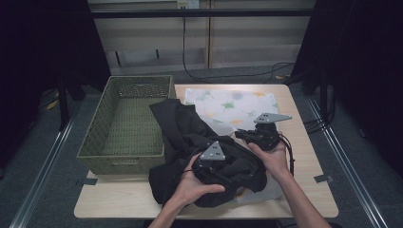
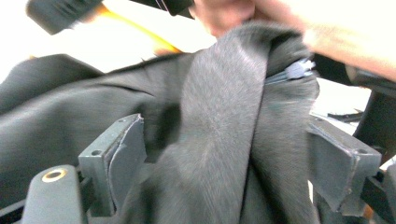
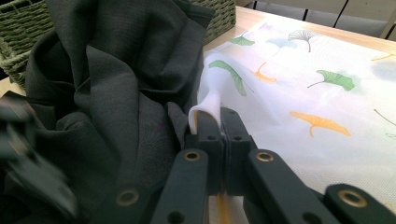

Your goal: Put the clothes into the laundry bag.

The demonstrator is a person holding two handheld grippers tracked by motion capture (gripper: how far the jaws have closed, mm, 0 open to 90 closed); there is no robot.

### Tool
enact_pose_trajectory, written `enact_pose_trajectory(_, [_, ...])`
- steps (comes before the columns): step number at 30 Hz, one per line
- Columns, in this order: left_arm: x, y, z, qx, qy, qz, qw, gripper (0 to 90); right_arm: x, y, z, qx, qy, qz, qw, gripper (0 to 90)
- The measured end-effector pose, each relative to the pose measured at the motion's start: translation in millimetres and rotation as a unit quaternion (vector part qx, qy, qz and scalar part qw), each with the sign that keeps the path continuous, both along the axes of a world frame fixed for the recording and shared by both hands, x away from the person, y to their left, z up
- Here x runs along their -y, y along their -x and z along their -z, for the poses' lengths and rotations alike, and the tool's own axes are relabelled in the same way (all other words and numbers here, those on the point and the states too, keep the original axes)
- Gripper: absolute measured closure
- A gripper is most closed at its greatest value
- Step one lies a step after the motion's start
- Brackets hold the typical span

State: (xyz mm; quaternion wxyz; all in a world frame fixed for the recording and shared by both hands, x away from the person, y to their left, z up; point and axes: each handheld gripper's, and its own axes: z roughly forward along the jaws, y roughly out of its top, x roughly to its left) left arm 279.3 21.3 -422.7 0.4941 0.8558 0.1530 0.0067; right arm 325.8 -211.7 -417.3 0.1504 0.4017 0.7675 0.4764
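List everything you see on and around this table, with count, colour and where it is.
dark garment: one, black, crumpled mid-table, partly over the basket's edge
leaf-print cloth: one, white with green and orange leaves, spread right of the garment
basket: one, green woven, left side of the table
table: one, light wood
cable: one, black, on the floor behind
left gripper: one, black, open with garment fabric between its jaws
right gripper: one, black, shut on the leaf-print cloth
hands: two, from the bottom edge

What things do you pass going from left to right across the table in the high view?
Green woven basket → black garment → left gripper → right gripper, with the leaf-printed cloth behind.
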Motion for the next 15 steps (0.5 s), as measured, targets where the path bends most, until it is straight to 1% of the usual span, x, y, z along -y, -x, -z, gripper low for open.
enact_pose_trajectory(1, [-6.4,-3.0,-5.9,0.005,0.007,-0.013,0.9999,17.9,-0.1,-0.3,0.5,-0.001,0.001,0.001,1.0000,89.2])
enact_pose_trajectory(2, [-13.7,-7.3,-11.4,0.004,0.018,-0.019,0.9997,17.9,-0.3,-0.5,0.9,-0.002,0.000,0.001,1.0000,89.3])
enact_pose_trajectory(3, [-21.6,-11.4,-16.5,0.004,0.031,-0.031,0.9990,17.9,-0.6,-0.8,1.3,-0.002,0.001,0.002,1.0000,89.2])
enact_pose_trajectory(4, [-30.1,-15.4,-21.3,0.007,0.040,-0.050,0.9979,18.0,-0.7,-1.0,1.6,-0.002,0.002,0.001,1.0000,89.2])
enact_pose_trajectory(5, [-39.7,-21.1,-25.4,0.010,0.047,-0.059,0.9971,18.0,-0.7,-1.2,2.0,-0.001,0.002,0.000,1.0000,89.2])
enact_pose_trajectory(6, [-49.6,-26.2,-28.9,0.011,0.054,-0.074,0.9957,18.0,-1.0,-1.4,2.3,-0.003,0.002,0.000,1.0000,89.2])
enact_pose_trajectory(7, [-59.9,-30.6,-31.9,0.012,0.059,-0.092,0.9939,18.0,-1.0,-1.4,2.3,-0.003,0.002,0.000,1.0000,89.2])
enact_pose_trajectory(9, [-81.3,-37.7,-36.7,0.014,0.072,-0.119,0.9902,18.0,-1.2,-1.6,2.9,-0.005,0.002,0.000,1.0000,89.2])
enact_pose_trajectory(10, [-100.8,-43.4,-39.7,0.018,0.080,-0.145,0.9859,18.0,-1.3,-1.8,3.1,-0.005,0.002,0.000,1.0000,89.2])
enact_pose_trajectory(11, [-100.8,-43.4,-39.7,0.018,0.080,-0.145,0.9859,17.9,-1.3,-1.8,3.1,-0.005,0.002,0.000,1.0000,89.2])
enact_pose_trajectory(13, [-119.2,-48.8,-41.5,0.023,0.085,-0.179,0.9800,16.9,-1.3,-2.1,3.2,-0.006,0.002,0.000,1.0000,89.1])
enact_pose_trajectory(14, [-126.8,-51.5,-41.7,0.022,0.083,-0.197,0.9767,16.2,-1.5,-2.1,3.3,-0.005,0.002,-0.001,1.0000,89.1])
enact_pose_trajectory(15, [-134.5,-55.2,-40.9,0.017,0.084,-0.210,0.9738,16.2,-1.9,-2.1,3.3,-0.005,0.003,-0.002,1.0000,89.1])
